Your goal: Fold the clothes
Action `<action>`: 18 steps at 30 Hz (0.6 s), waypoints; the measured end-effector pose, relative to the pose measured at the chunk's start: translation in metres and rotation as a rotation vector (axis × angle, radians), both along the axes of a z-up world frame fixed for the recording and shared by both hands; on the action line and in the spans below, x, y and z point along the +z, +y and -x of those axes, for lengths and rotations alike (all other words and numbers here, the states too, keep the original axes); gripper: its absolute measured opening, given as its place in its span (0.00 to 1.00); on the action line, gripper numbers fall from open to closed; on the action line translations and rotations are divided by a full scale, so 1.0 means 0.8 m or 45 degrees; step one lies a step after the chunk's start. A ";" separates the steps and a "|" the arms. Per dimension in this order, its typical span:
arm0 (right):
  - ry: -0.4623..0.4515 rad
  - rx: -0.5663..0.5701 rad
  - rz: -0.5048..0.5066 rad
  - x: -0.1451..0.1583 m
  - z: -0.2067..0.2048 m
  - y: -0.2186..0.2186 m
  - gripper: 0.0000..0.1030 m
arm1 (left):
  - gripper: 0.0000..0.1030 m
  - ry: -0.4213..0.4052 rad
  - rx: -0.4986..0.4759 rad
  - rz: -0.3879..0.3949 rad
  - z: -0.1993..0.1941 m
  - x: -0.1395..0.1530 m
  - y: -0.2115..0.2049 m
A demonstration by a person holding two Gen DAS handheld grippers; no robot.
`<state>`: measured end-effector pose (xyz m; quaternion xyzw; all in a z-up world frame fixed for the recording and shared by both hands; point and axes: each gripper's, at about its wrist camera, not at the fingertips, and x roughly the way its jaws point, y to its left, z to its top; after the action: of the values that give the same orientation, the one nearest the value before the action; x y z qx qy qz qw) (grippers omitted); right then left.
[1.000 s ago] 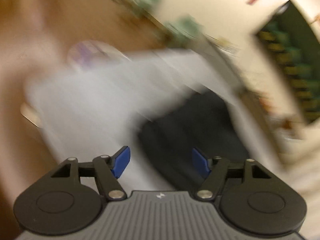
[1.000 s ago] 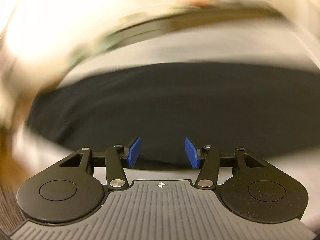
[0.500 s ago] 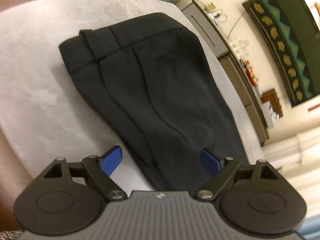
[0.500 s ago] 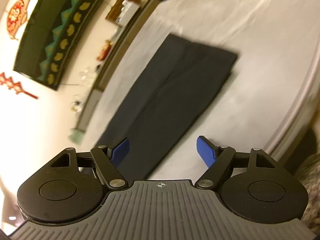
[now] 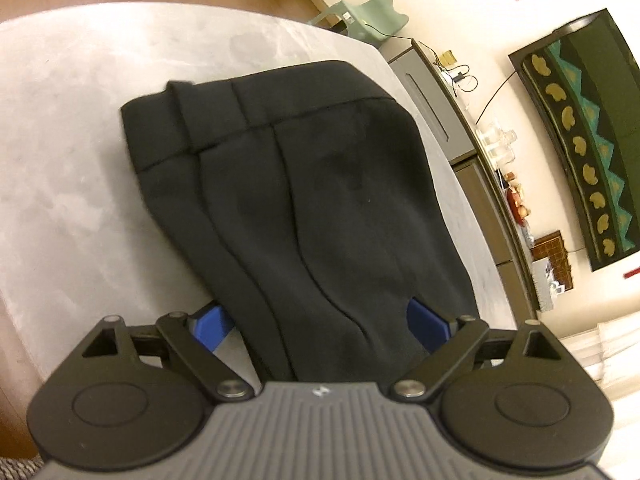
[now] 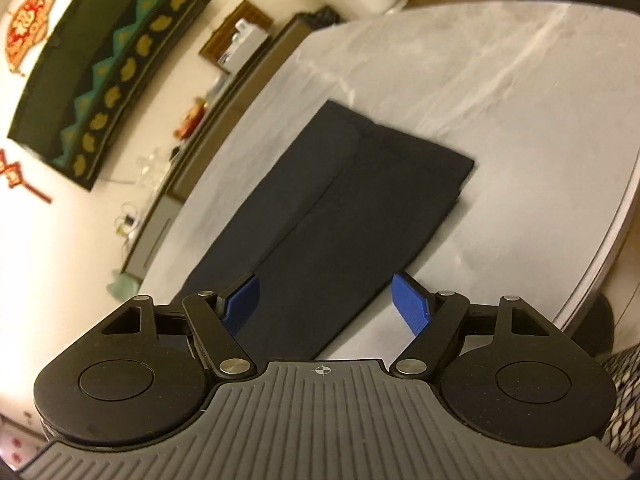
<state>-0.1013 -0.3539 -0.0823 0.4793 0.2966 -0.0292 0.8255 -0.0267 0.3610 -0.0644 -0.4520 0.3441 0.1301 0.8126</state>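
Note:
A pair of dark trousers [image 5: 304,200] lies flat on a round table with a pale grey cloth [image 5: 72,152]. The left wrist view shows the waistband end with a belt loop at the far left. In the right wrist view the trousers [image 6: 332,216] stretch away to their hem end at the right. My left gripper [image 5: 320,326] hovers open above the middle of the garment, its blue pads wide apart. My right gripper [image 6: 326,302] is open too, above the near edge of the cloth, with nothing between its fingers.
The table rim [image 6: 624,216] curves down the right of the right wrist view. A long sideboard [image 5: 480,168] with glassware stands against the wall under a dark patterned hanging [image 5: 580,132]. Green chairs [image 5: 360,12] stand beyond the table.
Both cameras were blurred a second ago and are steady now. Both grippers have opened wider and drawn slightly back above the trousers, which lie still.

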 end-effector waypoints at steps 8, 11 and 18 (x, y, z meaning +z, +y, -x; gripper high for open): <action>0.027 -0.100 0.172 0.010 -0.034 0.006 0.73 | 0.98 -0.001 0.020 -0.098 -0.026 0.005 -0.009; 0.047 -0.034 0.293 0.014 -0.069 0.024 0.45 | 0.37 0.061 -0.046 -0.222 -0.052 0.006 -0.024; -0.031 -0.009 0.469 0.038 -0.071 0.035 0.00 | 0.07 -0.180 -0.027 -0.140 -0.016 0.037 -0.024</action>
<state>-0.0444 -0.3260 -0.0516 0.3212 0.2745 -0.0802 0.9028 -0.0140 0.3417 -0.0349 -0.4110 0.2829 0.1081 0.8599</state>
